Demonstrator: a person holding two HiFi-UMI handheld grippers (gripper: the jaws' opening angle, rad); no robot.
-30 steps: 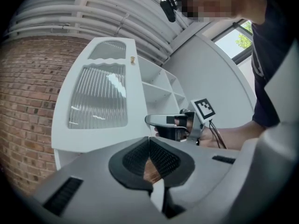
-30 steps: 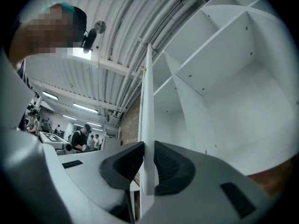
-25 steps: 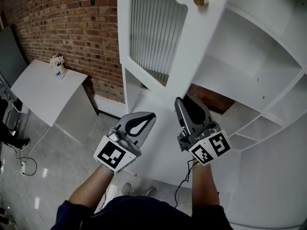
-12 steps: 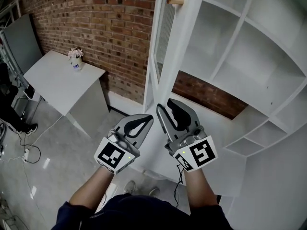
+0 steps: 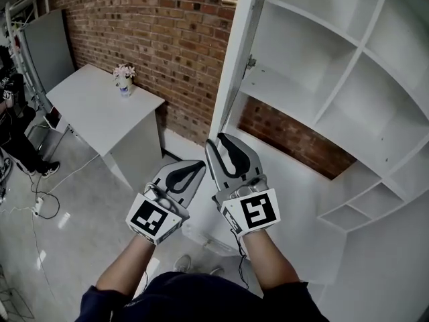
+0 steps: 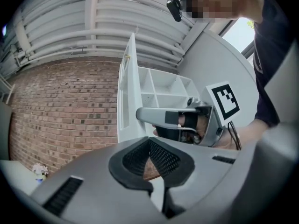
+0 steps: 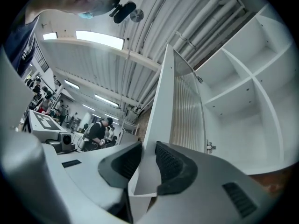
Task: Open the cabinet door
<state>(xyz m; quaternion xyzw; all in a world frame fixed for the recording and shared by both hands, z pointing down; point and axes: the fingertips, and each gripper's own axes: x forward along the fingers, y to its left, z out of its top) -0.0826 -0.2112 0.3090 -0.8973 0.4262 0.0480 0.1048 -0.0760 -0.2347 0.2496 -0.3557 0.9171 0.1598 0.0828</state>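
The white cabinet door (image 5: 232, 66) with its ribbed glass panel stands swung wide and shows edge-on; its brass knob (image 5: 230, 1) peeks out at the top. My right gripper (image 5: 218, 141) is at the door's lower part. In the right gripper view the door's (image 7: 163, 120) bottom corner sits between the pads (image 7: 170, 164) of my right gripper (image 7: 147, 155); the jaws have just been opening and stand a little apart from it. My left gripper (image 5: 200, 164) hangs beside the right one, shut and empty. Its tips (image 6: 148, 141) meet in the left gripper view.
Open white shelves (image 5: 322, 79) fill the cabinet on the right. A white table (image 5: 94, 109) with a small flower vase (image 5: 124, 80) stands against the brick wall (image 5: 154, 32) at the left. A person (image 5: 13, 113) and floor cables (image 5: 40, 206) are at the far left.
The door has swung from face-on to edge-on, further open. Both grippers have moved left with it. The right jaws have spread wider.
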